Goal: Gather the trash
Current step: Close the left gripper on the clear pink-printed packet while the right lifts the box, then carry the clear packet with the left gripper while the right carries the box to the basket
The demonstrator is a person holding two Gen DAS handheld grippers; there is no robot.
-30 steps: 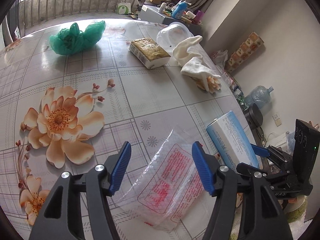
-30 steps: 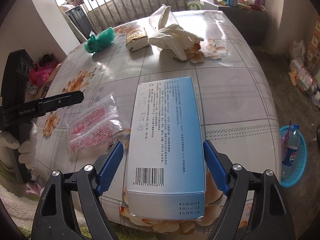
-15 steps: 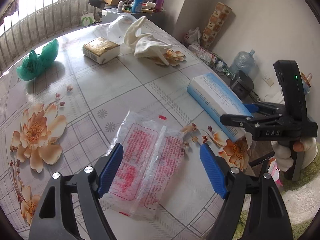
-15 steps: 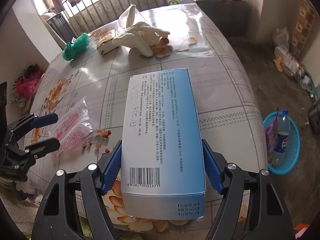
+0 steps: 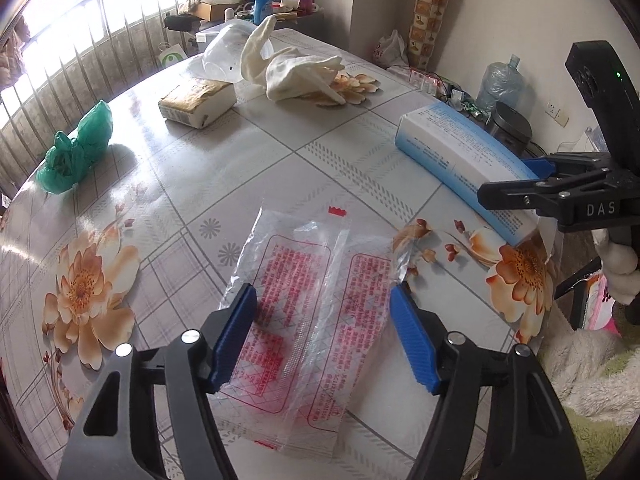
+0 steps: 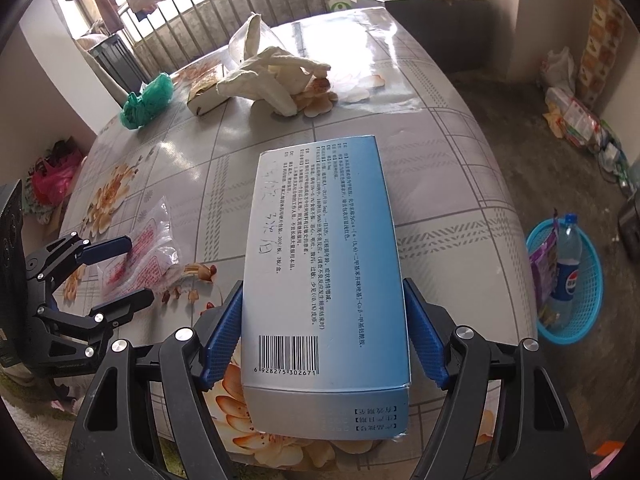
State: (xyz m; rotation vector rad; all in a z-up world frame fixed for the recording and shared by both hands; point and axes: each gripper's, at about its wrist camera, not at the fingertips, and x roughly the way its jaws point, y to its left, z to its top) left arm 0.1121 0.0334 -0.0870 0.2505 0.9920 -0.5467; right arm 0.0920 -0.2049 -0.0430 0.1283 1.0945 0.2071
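A clear plastic wrapper (image 5: 316,280) with red print lies flat on the flowered table (image 5: 248,160). My left gripper (image 5: 324,336) hangs over it, jaws closing. The wrapper is between the blue pads, and the pads do not press on it. A long blue and white carton box (image 6: 324,240) sticks out over the table's near edge. My right gripper (image 6: 324,332) is shut on the box, one pad against each long side. In the right wrist view the left gripper (image 6: 120,272) straddles the wrapper (image 6: 140,252). In the left wrist view the box (image 5: 452,156) shows at the right.
Further back on the table lie a green plastic bag (image 5: 76,152), a tissue pack (image 5: 196,100), white gloves (image 5: 296,68) and a clear plastic container (image 5: 224,52). A blue basket (image 6: 588,280) holding a bottle stands on the floor to the right. A gloved hand (image 5: 620,276) holds the right gripper.
The left gripper has rolled and shifted, so the wrapper now lies squarely between its jaws. The right gripper's pads have closed from a small gap onto the box's sides.
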